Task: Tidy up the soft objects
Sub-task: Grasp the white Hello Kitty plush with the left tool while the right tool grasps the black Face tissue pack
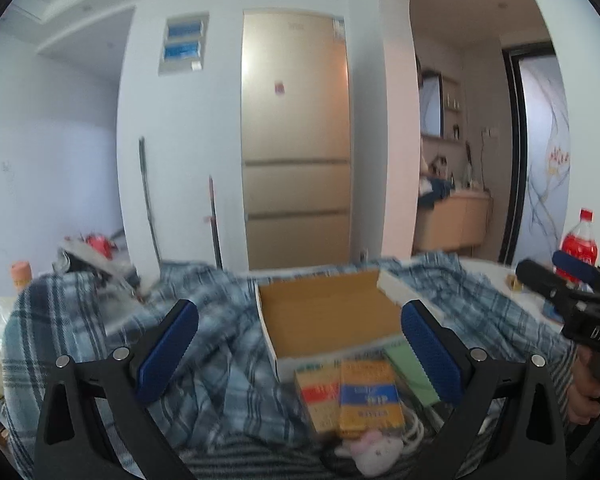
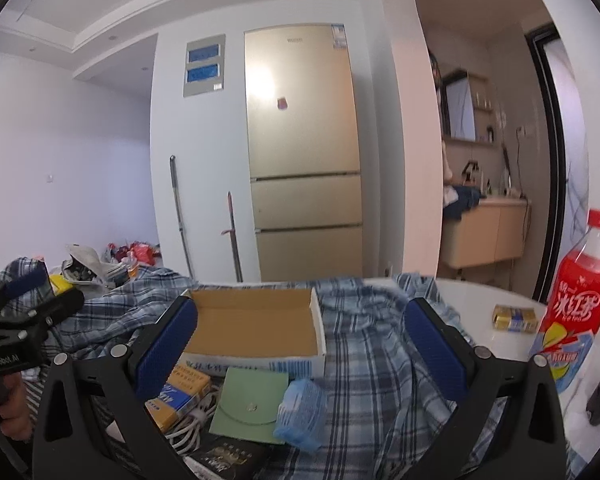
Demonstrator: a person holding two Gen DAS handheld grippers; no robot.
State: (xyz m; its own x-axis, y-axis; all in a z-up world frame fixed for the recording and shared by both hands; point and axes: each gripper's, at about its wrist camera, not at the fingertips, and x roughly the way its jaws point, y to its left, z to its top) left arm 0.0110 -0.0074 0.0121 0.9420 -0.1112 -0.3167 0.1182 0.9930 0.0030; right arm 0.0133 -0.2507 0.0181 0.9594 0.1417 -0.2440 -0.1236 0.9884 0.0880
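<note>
An open, empty cardboard box (image 1: 324, 314) (image 2: 256, 326) lies on a blue plaid cloth (image 1: 204, 344) (image 2: 372, 360) that covers the table. In front of it lie two orange packs (image 1: 350, 396) (image 2: 182, 392), a green pouch (image 2: 250, 404) (image 1: 410, 372), a blue mesh sponge (image 2: 302, 412), white cables (image 2: 188, 426) and a small pink-and-white plush toy (image 1: 374, 450). My left gripper (image 1: 300, 356) is open and empty above the packs. My right gripper (image 2: 302, 352) is open and empty above the pouch and sponge.
A red drink bottle (image 2: 580, 304) (image 1: 578, 246) stands at the right on the bare white tabletop (image 2: 484, 300), near a small yellow pack (image 2: 516, 318). Clutter and bags (image 2: 96, 264) lie at the far left. A gold fridge (image 2: 304, 152) stands behind.
</note>
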